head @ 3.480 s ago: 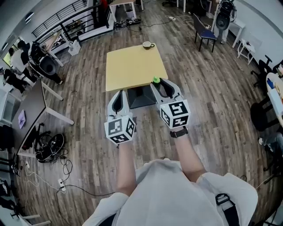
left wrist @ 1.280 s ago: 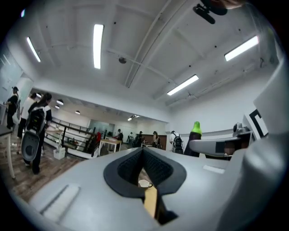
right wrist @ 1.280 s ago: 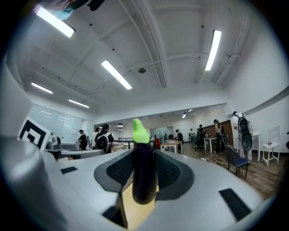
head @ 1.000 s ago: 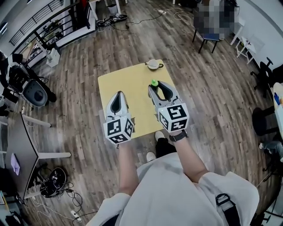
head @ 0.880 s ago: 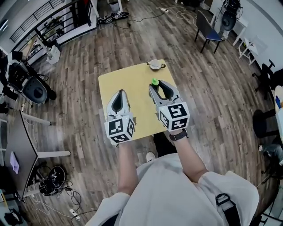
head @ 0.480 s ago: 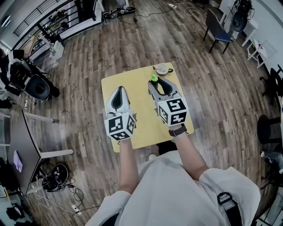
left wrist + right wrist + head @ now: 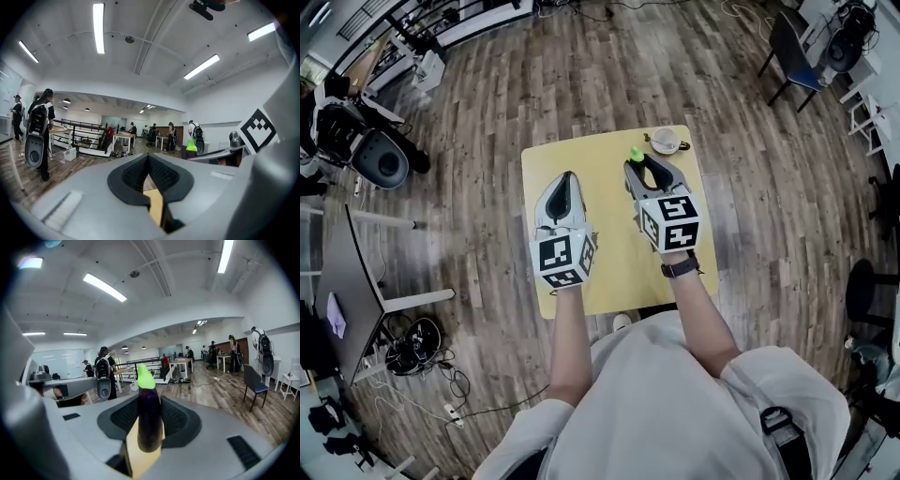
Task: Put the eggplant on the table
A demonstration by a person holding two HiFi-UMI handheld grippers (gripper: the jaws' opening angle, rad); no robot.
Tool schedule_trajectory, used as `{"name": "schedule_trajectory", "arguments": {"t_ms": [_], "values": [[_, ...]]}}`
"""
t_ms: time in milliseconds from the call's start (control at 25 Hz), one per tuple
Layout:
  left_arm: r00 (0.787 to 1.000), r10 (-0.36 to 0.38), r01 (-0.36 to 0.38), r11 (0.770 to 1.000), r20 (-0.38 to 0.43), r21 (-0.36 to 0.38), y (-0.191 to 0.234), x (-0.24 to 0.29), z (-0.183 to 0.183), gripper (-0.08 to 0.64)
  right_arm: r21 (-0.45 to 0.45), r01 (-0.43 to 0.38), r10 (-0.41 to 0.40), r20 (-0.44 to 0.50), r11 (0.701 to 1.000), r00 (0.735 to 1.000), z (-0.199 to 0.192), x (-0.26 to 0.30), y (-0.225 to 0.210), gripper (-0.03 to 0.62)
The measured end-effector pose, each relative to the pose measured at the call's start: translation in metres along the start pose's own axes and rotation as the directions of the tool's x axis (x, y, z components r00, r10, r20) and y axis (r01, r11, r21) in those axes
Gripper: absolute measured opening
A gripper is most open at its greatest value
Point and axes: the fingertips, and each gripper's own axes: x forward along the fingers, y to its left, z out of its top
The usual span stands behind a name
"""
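Observation:
A dark purple eggplant (image 7: pixel 149 413) with a bright green stem end (image 7: pixel 635 153) stands upright between the jaws of my right gripper (image 7: pixel 648 172), which is shut on it above the yellow table (image 7: pixel 600 178). The right gripper view shows the pads (image 7: pixel 174 416) pressing its sides, stem end pointing away. My left gripper (image 7: pixel 562 194) hangs over the table's left part, jaws closed together with nothing between them; only a thin slit of yellow tabletop (image 7: pixel 154 206) shows there.
A white cup on a saucer (image 7: pixel 666 141) sits at the table's far right corner. Wood floor surrounds the small table. A dark desk (image 7: pixel 356 272) stands at the left and a chair (image 7: pixel 792 47) at the far right. People stand far off in the room.
The table has come closer beneath both grippers, which now hang over its top. The eggplant stays gripped in the right gripper. The cup appears nearer to the right gripper's tip.

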Motion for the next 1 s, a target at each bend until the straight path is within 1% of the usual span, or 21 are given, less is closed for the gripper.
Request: {"name": "schedule_trajectory", "arguments": {"t_ms": [160, 280, 400, 600, 760, 840, 1000], "values": [[0.999, 0.048, -0.048, 0.999, -0.022, 0.026, 0.019, 0.017, -0.014, 0.008, 0.017, -0.023, 0.024, -0.062, 1.000, 0.998, -0.017, 0.033, 0.001, 0.143], [0.998, 0.063, -0.062, 0.997, -0.025, 0.035, 0.029, 0.032, -0.022, 0.008, 0.031, -0.040, 0.043, -0.108, 0.999, 0.993, -0.030, 0.055, -0.001, 0.143], [0.998, 0.047, -0.046, 0.998, -0.044, 0.031, 0.029, 0.048, -0.037, 0.008, 0.043, -0.052, 0.058, -0.151, 0.998, 0.987, -0.048, 0.071, -0.007, 0.143], [0.995, 0.036, -0.037, 0.999, -0.088, -0.012, 0.034, 0.066, -0.064, 0.008, 0.060, -0.052, 0.064, -0.221, 0.997, 0.973, -0.078, 0.091, -0.016, 0.143], [0.995, 0.032, -0.034, 0.999, -0.095, -0.025, 0.036, 0.074, -0.082, 0.008, 0.078, -0.044, 0.064, -0.271, 0.996, 0.960, -0.102, 0.101, -0.024, 0.143], [0.995, 0.022, -0.025, 0.999, -0.101, -0.033, 0.036, 0.079, -0.093, 0.008, 0.088, -0.039, 0.064, -0.301, 0.995, 0.951, -0.116, 0.105, -0.026, 0.143], [0.990, 0.015, -0.023, 0.998, -0.140, -0.056, 0.037, 0.084, -0.120, 0.008, 0.102, -0.044, 0.079, -0.372, 0.994, 0.925, -0.147, 0.113, -0.027, 0.143]]}}
